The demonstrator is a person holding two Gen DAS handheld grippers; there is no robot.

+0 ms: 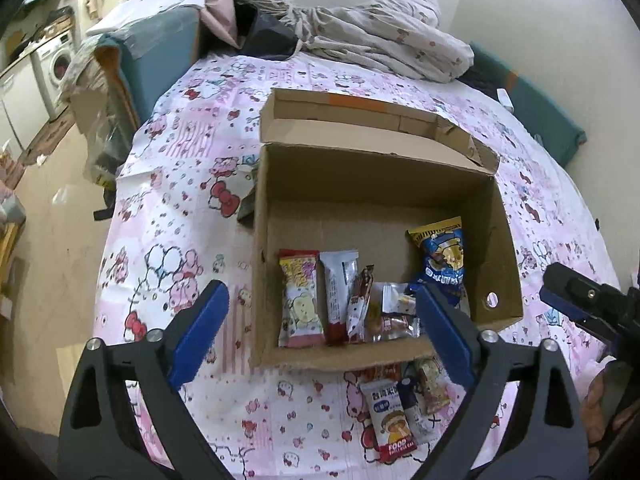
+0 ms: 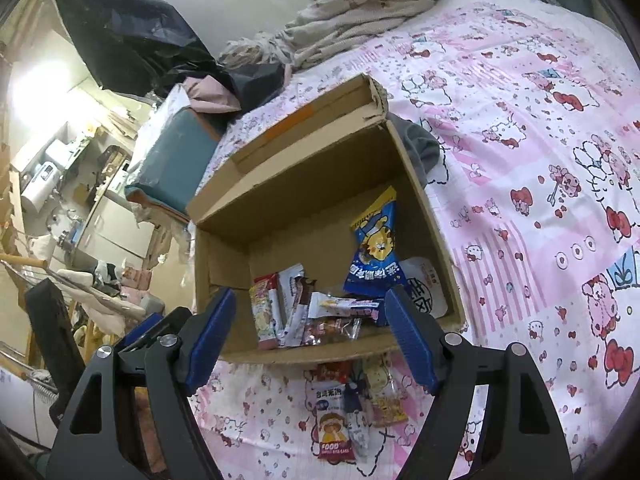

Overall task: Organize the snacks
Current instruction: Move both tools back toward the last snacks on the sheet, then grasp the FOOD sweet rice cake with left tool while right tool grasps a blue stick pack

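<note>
left wrist view: pink cartoon bedsheet under cardboard box, washing machine beyond, both jaws spread, empty

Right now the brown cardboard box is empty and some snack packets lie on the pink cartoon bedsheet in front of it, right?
Not quite. The brown cardboard box already holds several snack packets, such as the blue tiger bag, as the left wrist view shows. Some snack packets do lie on the pink cartoon bedsheet in front.

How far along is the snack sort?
Done: several packets lie in the cardboard box, including the blue tiger-print bag and a yellow-pink packet. In hand: nothing; left gripper and right gripper are open. Left: a small pile, including the rice cake packet, on the bedsheet.
</note>
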